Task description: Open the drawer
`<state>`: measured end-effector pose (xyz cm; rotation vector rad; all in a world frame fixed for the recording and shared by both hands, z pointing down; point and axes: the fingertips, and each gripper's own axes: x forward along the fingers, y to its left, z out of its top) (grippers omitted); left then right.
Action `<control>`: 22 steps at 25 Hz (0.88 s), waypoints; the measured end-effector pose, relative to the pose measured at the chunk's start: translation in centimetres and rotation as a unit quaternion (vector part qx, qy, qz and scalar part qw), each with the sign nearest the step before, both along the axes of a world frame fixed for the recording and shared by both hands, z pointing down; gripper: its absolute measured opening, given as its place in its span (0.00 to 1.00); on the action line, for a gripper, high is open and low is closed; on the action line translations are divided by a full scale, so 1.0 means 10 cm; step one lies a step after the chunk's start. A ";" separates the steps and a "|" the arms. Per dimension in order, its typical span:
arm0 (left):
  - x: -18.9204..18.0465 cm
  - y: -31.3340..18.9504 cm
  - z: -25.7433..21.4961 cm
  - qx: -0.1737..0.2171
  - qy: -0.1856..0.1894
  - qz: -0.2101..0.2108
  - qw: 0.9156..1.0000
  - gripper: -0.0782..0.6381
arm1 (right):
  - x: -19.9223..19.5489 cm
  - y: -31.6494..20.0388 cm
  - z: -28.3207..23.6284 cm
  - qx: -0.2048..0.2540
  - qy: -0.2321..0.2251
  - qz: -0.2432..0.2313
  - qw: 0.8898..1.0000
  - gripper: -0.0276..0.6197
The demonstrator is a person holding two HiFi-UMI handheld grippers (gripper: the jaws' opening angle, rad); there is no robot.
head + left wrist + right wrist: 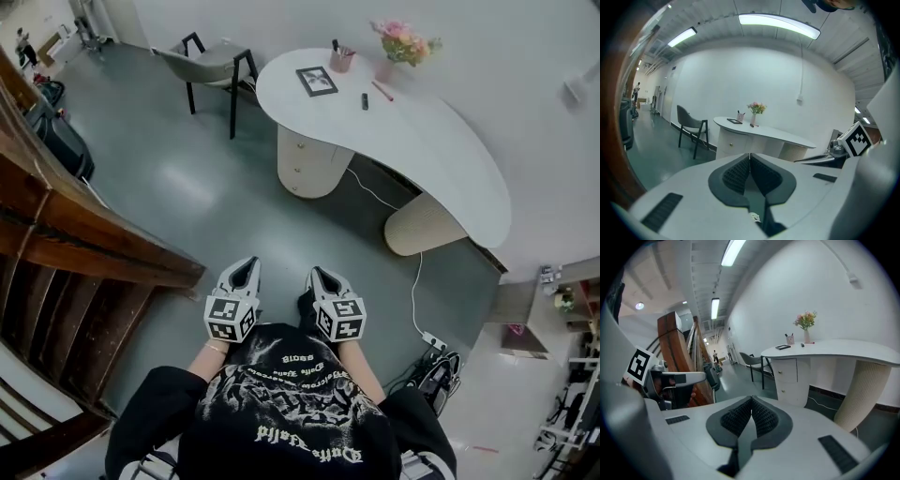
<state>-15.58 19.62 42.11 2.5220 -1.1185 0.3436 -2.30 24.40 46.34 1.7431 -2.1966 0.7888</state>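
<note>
A: Both grippers?

B: Held low in front of the person, side by side, well apart from the desk (450,159). Left gripper (246,267): jaws clenched, pads pressed flat together, nothing between them. Right gripper (320,277): the same, pads meeting, empty.

A: Where is the drawer?

B: In the rounded white pedestal (306,161) under the left end of the desk as the head view shows it, across a stretch of grey floor (187,187). The drawer fronts (787,373) sit flush, small knobs showing. Neither gripper touches them.

A: What is on the desk?

B: A framed picture (317,81), a pink pen cup (341,59), a vase of flowers (401,45), and a dark marker (365,100) beside a red pen (382,90).

A: Surroundings?

B: A grey chair (211,64) with black legs stands just left of the desk. A dark wooden staircase (84,244) is on the person's left. A white cable (415,281) runs from the desk down to a power strip (434,340) on the floor.
</note>
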 end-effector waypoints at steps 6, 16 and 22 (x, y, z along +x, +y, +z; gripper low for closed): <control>0.32 -0.36 0.04 -0.009 -0.016 -0.006 1.000 0.14 | 0.29 -0.51 0.00 -0.003 -0.005 -0.024 1.000 0.08; 0.85 -0.97 0.12 -0.025 -0.024 -0.027 0.999 0.14 | 0.82 -1.19 0.01 -0.004 -0.016 -0.043 0.999 0.08; 1.28 -1.24 0.15 -0.025 -0.027 -0.031 0.999 0.14 | 1.22 -1.52 -0.03 0.010 -0.029 -0.057 0.998 0.08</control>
